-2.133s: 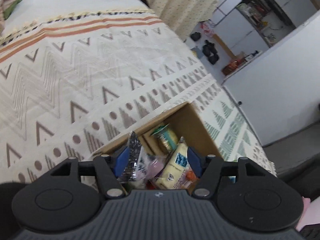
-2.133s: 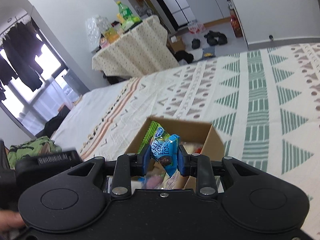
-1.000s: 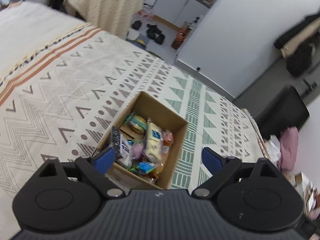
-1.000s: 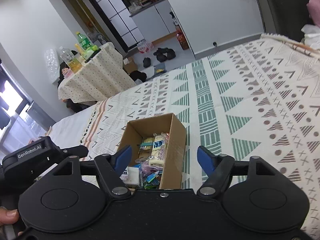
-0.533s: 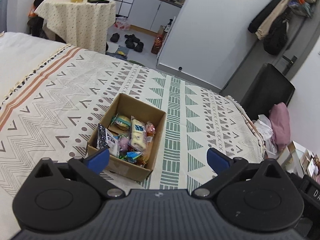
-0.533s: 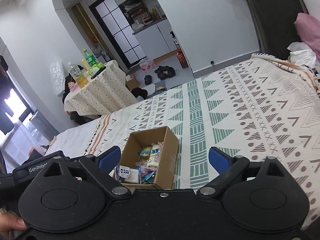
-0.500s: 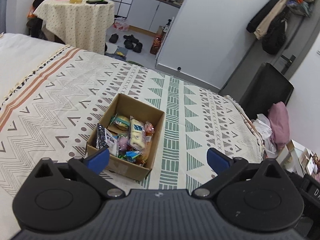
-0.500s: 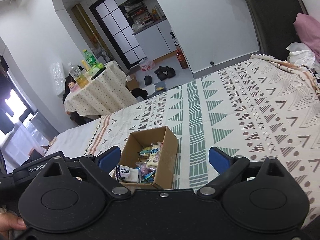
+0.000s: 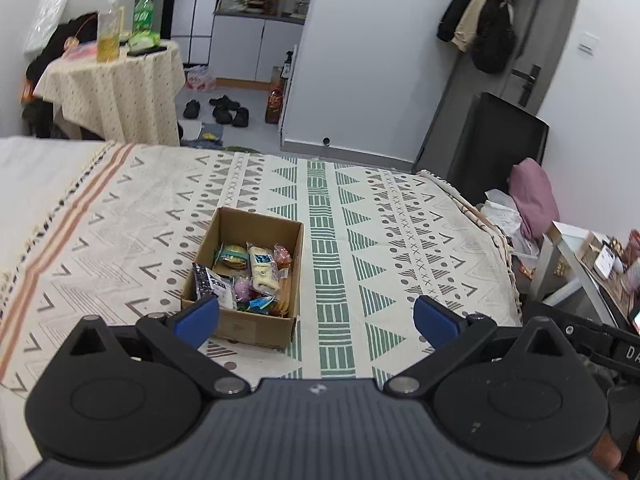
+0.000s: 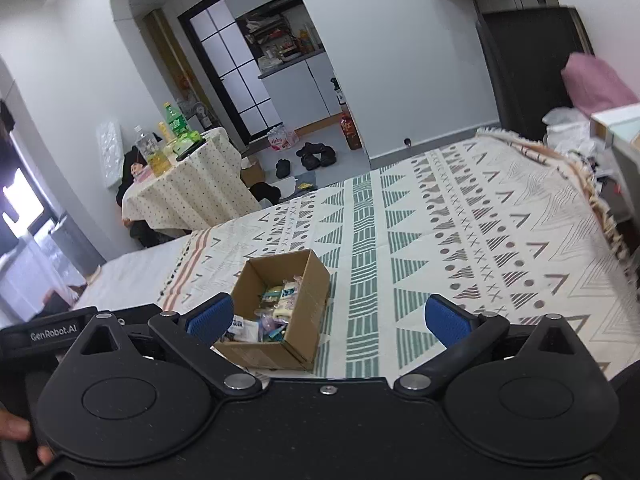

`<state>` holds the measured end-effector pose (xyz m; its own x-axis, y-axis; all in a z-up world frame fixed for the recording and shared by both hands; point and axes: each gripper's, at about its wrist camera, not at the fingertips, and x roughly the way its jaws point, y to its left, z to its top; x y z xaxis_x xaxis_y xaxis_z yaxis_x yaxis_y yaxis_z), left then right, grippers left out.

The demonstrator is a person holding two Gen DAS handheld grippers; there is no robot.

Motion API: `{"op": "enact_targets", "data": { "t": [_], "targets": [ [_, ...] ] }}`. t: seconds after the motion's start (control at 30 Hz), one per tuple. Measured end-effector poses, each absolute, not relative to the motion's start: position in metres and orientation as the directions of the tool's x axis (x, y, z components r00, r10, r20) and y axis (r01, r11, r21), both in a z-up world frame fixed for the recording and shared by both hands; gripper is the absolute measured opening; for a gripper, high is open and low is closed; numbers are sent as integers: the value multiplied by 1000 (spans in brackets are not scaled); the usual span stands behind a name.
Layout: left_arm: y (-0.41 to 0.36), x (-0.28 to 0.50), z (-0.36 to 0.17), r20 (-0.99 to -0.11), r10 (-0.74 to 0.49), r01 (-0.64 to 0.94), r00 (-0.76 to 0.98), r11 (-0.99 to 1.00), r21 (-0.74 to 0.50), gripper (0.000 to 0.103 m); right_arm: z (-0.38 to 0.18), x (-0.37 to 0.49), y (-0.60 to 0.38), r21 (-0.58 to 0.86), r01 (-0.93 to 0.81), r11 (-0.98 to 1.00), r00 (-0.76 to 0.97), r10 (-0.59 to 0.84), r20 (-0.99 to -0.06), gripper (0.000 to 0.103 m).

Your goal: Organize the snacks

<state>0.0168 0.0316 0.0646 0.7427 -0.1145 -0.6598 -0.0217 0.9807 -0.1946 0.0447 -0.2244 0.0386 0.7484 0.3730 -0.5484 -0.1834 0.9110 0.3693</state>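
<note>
An open cardboard box [image 9: 256, 326] stands on the patterned bedspread [image 9: 400, 240], holding several wrapped snacks [image 9: 262, 266]. My left gripper [image 9: 316, 316] is open and empty, held back from and above the box. My right gripper [image 10: 328, 318] is open and empty too, also pulled back from the box [image 10: 316, 280], whose snacks [image 10: 280, 300] show inside. The left gripper's body [image 10: 52, 336] shows at the left edge of the right wrist view.
A small table with a dotted cloth [image 9: 116, 88] carries bottles beyond the bed. Shoes [image 9: 224, 110] lie on the floor. A black chair [image 9: 488, 144] and a pink cloth [image 9: 534, 196] stand at the bed's right side, near a white side table [image 9: 580, 256].
My right gripper let go of a blue snack packet over the box and opened. Both grippers have drawn back and up from the box, which now looks smaller.
</note>
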Motion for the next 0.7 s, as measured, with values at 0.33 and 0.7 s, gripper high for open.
{"op": "enact_targets", "data": {
  "t": [0.33,0.7],
  "targets": [
    [28,-5,73,-653,-98,22,751,992,-124,103,49,21,-218,306,-238,922,744,376,-552,103],
    [40,-14,71,-657,-80,11,750,994,-108,103,49,9,-206,261,-267,928,740,371,-561,103]
  ]
}}
